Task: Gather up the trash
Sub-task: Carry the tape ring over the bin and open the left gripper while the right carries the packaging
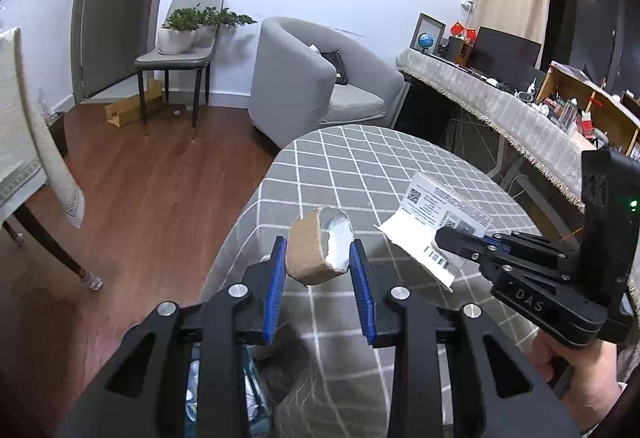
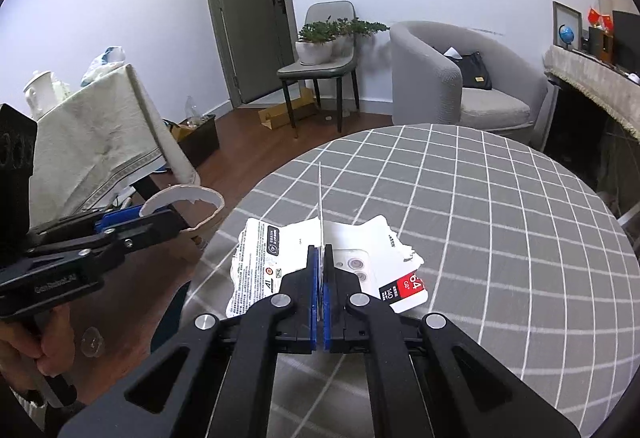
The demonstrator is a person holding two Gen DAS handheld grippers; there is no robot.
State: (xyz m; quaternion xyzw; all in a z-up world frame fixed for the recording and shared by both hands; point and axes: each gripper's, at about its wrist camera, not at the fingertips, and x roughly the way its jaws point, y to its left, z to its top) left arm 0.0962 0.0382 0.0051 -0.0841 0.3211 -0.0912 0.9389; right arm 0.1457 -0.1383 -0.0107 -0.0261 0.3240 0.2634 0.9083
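Left tongs (image 1: 319,265) pinch a torn paper cup (image 1: 320,244) apparently past the table (image 2: 500,197) edge; right tongs (image 2: 320,258) clamp torn packaging (image 2: 260,258).

1. "DAS" is embossed on the black body of the right gripper (image 1: 456,238).
2. "64 GB" and "140" are printed, upside down, on the red-and-black corner of the torn white card packaging (image 2: 404,288).
3. "A1" is printed on that packaging's left flap.

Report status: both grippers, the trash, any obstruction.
Left gripper shut on torn brown cardboard cup. Right gripper shut on torn white printed packaging, just above grey checked tablecloth. No obstruction in view.
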